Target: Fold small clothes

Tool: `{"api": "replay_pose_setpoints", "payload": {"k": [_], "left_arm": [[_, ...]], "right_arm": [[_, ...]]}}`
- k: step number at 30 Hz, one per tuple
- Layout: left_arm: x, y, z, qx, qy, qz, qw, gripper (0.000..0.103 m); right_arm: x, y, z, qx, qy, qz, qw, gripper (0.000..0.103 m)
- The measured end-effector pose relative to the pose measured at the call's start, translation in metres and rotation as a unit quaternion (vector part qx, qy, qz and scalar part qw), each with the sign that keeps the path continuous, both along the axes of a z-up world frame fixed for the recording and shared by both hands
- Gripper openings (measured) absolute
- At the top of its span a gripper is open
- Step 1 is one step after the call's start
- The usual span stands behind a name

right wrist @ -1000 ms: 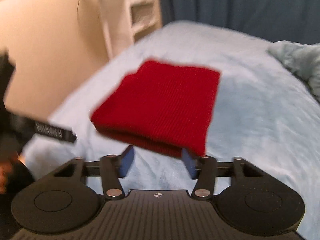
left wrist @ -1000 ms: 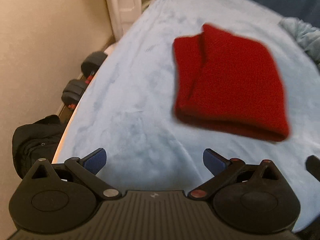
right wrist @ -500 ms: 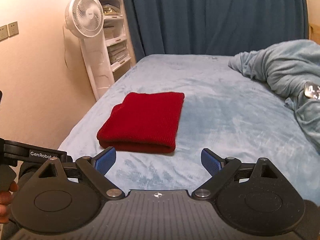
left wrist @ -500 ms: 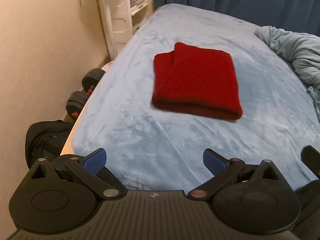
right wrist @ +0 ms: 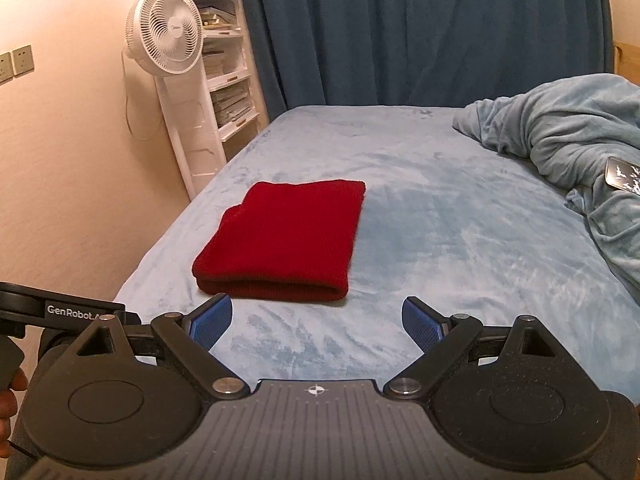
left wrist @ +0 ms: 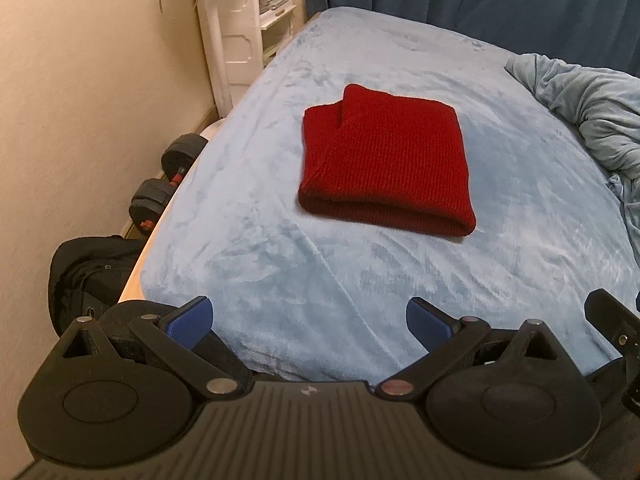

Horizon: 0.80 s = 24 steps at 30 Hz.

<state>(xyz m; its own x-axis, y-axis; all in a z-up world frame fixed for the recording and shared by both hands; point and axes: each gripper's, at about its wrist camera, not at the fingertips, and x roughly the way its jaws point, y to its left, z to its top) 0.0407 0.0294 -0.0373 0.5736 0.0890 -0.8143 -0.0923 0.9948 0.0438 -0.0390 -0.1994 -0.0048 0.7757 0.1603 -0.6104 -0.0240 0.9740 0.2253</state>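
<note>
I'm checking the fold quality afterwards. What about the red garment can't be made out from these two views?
- Red knit garment: its inner layers and underside are hidden by its own top layer in both wrist views.
- Its type: no sleeve, collar or label shows.
- Its far edge: foreshortened in the right wrist view, so evenness there is unclear.

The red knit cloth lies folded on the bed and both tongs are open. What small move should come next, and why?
Probably none on the cloth: the red knit cloth already lies folded flat on the bed, and the left tongs and right tongs are open and apart from it. Keep them back.
</note>
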Motion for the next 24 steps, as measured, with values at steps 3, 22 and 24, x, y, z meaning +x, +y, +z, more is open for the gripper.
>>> {"api": "replay_pose_setpoints", "payload": {"k": [3, 22, 24], "left_arm": [[0.001, -0.001, -0.001, 0.0, 0.001, -0.001, 1.0, 0.103], [0.037, -0.002, -0.019, 0.005, 0.033, 0.013, 0.9994, 0.103], [0.044, -0.002, -0.021, 0.004, 0.036, 0.015, 0.9992, 0.103]], "right_arm": [[0.003, -0.001, -0.003, 0.002, 0.006, -0.001, 1.0, 0.093], [0.036, -0.005, -0.03, 0.014, 0.053, -0.006, 0.998, 0.093], [0.042, -0.007, -0.034, 0.016, 0.06, -0.009, 0.998, 0.093]]}}
